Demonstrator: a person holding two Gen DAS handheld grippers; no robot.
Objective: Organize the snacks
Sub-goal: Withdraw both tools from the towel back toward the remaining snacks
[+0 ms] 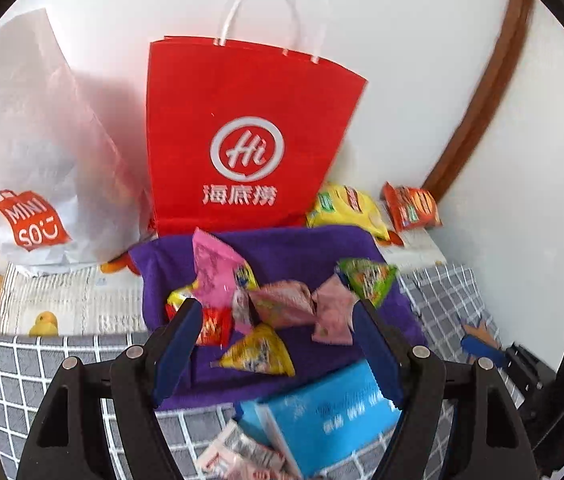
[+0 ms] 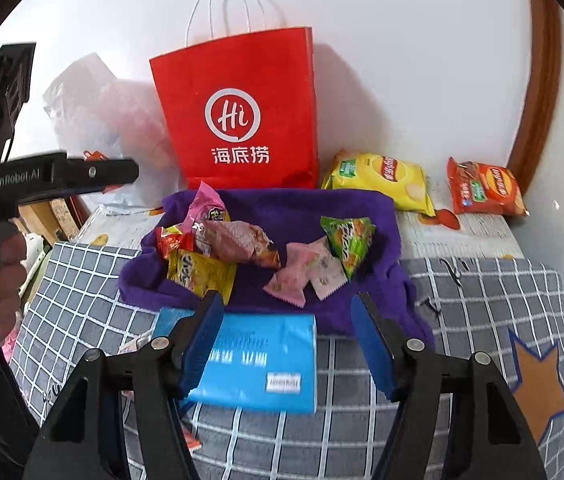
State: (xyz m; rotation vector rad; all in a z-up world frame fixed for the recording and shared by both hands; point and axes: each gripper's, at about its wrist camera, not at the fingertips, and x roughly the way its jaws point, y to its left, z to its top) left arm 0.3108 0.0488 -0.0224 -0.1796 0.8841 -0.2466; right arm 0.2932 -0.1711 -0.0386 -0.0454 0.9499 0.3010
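Left wrist view: the left gripper (image 1: 278,354) hangs spread and empty over small foil snack packets (image 1: 256,312) heaped on a purple towel (image 1: 282,248), before a red paper bag (image 1: 248,128). Right gripper (image 2: 287,344), likewise spread, hovers above a blue tissue pack (image 2: 258,360).

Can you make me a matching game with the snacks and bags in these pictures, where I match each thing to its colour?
Things:
1. paper bag
2. towel
3. tissue pack
4. triangle snack

Colours:
A. blue
B. green
C. red
D. purple

Pairs: 1-C, 2-D, 3-A, 4-B
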